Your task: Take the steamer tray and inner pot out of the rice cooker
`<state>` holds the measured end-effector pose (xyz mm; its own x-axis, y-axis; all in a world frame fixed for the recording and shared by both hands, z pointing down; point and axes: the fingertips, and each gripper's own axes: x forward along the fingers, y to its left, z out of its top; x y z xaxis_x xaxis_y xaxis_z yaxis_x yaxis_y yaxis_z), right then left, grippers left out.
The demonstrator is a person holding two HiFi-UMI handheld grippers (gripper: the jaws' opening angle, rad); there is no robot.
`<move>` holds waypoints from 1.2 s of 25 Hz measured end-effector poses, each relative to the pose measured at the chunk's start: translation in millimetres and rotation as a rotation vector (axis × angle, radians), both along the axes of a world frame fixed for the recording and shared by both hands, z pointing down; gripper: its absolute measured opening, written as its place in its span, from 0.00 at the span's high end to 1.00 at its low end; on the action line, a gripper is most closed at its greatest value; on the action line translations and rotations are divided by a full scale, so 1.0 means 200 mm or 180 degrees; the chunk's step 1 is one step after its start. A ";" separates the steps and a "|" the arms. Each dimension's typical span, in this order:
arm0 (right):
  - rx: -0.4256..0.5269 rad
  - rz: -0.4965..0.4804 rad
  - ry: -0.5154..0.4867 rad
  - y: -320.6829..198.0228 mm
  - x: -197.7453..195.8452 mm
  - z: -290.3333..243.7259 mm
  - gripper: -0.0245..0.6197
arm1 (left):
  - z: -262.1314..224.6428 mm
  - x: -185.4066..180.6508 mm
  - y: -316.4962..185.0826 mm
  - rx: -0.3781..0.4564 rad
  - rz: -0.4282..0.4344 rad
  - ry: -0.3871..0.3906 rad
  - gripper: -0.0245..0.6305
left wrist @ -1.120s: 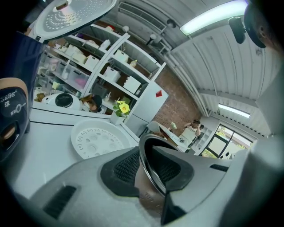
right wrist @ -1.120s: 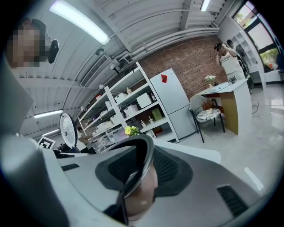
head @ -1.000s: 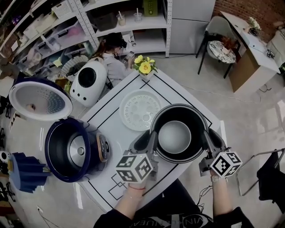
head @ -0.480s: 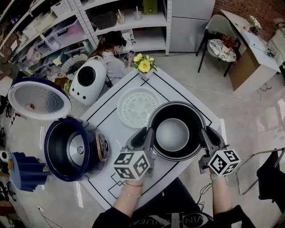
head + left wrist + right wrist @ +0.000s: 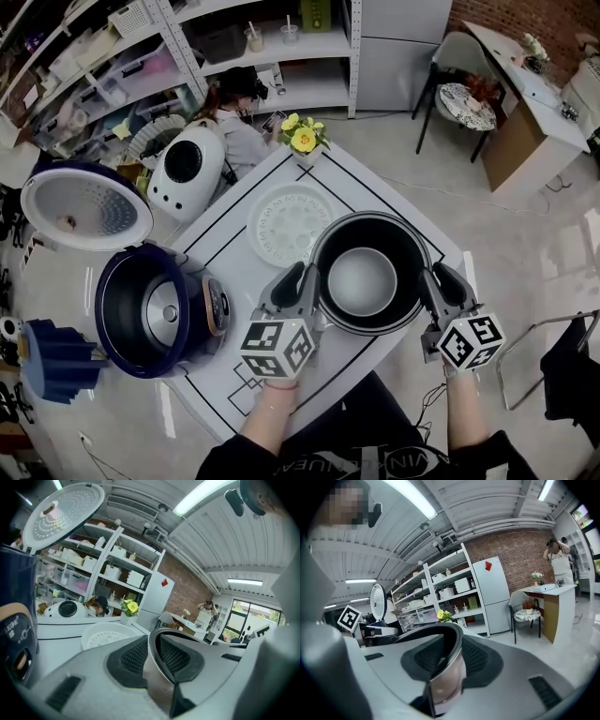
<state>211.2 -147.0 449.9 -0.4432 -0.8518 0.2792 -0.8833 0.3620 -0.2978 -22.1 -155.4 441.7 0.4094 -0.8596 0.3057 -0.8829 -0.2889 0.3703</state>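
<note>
Jaws of left gripper (image 5: 302, 283) and right gripper (image 5: 434, 286) pinch opposite sides of the rim of inner pot (image 5: 366, 281) — pot over white table (image 5: 358, 187), just beside steamer tray (image 5: 284, 225); rice cooker (image 5: 150, 314), lid open, stands at table's left edge.

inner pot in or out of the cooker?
Out. The left gripper and right gripper clamp the inner pot; the rice cooker shows a bare heating plate.
</note>
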 end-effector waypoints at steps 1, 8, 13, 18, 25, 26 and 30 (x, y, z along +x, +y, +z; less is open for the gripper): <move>0.0039 0.0003 -0.0008 0.00 0.00 -0.02 0.80 | -0.02 -0.01 0.00 0.0050 -0.0018 -0.0035 0.85; 0.0277 -0.0122 0.0047 0.02 -0.06 -0.14 0.84 | -0.14 -0.06 0.02 0.0387 -0.0106 -0.0238 0.88; 0.0386 -0.0157 0.0069 0.02 -0.08 -0.19 0.90 | -0.23 -0.10 0.03 0.0603 -0.0144 -0.0379 0.92; 0.0498 -0.0193 0.0079 0.03 -0.08 -0.26 0.94 | -0.33 -0.12 0.06 0.0813 -0.0170 -0.0441 0.93; 0.0675 -0.0284 0.0058 0.04 -0.13 -0.39 0.96 | -0.47 -0.17 0.09 0.0981 -0.0231 -0.0444 0.94; 0.0704 -0.0307 0.0063 0.04 -0.14 -0.41 0.96 | -0.49 -0.18 0.10 0.0996 -0.0246 -0.0432 0.94; 0.0816 -0.0403 0.0040 0.05 -0.18 -0.49 0.96 | -0.56 -0.22 0.12 0.1064 -0.0321 -0.0416 0.94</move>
<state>176.1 -137.8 351.8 -0.5483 -0.8335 0.0681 -0.8294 0.5316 -0.1716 -65.8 -131.3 329.9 0.2938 -0.9548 0.0453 -0.9466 -0.2840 0.1523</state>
